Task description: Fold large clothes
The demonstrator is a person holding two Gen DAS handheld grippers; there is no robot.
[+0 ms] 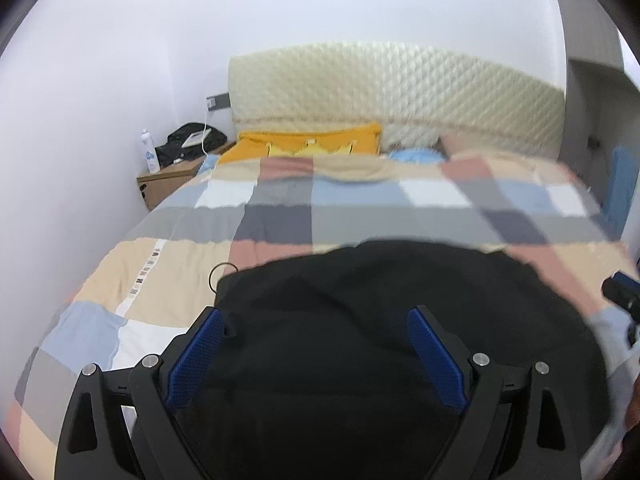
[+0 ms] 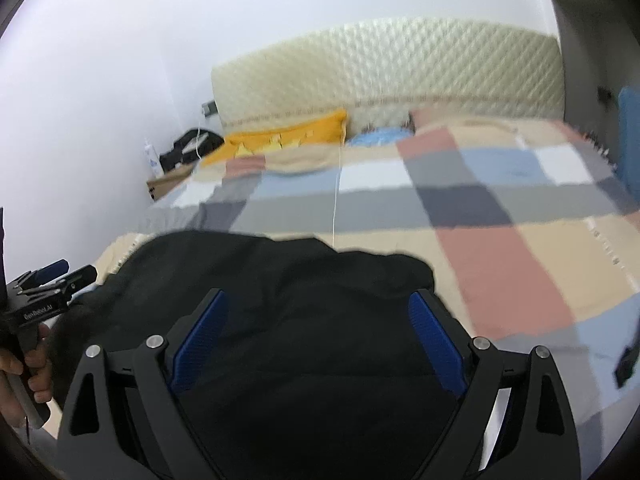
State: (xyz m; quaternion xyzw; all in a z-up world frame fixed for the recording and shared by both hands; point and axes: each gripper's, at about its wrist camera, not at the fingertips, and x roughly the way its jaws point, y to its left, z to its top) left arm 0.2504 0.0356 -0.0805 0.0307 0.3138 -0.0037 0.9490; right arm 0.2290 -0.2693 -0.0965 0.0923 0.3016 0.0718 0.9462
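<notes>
A large black garment (image 1: 360, 320) lies bunched on the near part of a bed with a checked quilt (image 1: 280, 208); it also shows in the right wrist view (image 2: 300, 288). My left gripper (image 1: 316, 320) is open, its blue pads (image 1: 200, 356) spread wide over the garment's near left part. My right gripper (image 2: 318, 308) is open, its blue pads (image 2: 436, 344) spread over the garment's near right part. The left gripper also shows at the left edge of the right wrist view (image 2: 52, 276), held by a hand. Neither gripper holds cloth.
A quilted cream headboard (image 1: 400, 88) stands at the far end of the bed, with a yellow pillow (image 1: 312, 140) and a blue pillow (image 1: 416, 156) below it. A wooden nightstand (image 1: 168, 180) with a black bag and a spray bottle stands at the far left. A thin black ring (image 1: 222, 274) lies on the quilt.
</notes>
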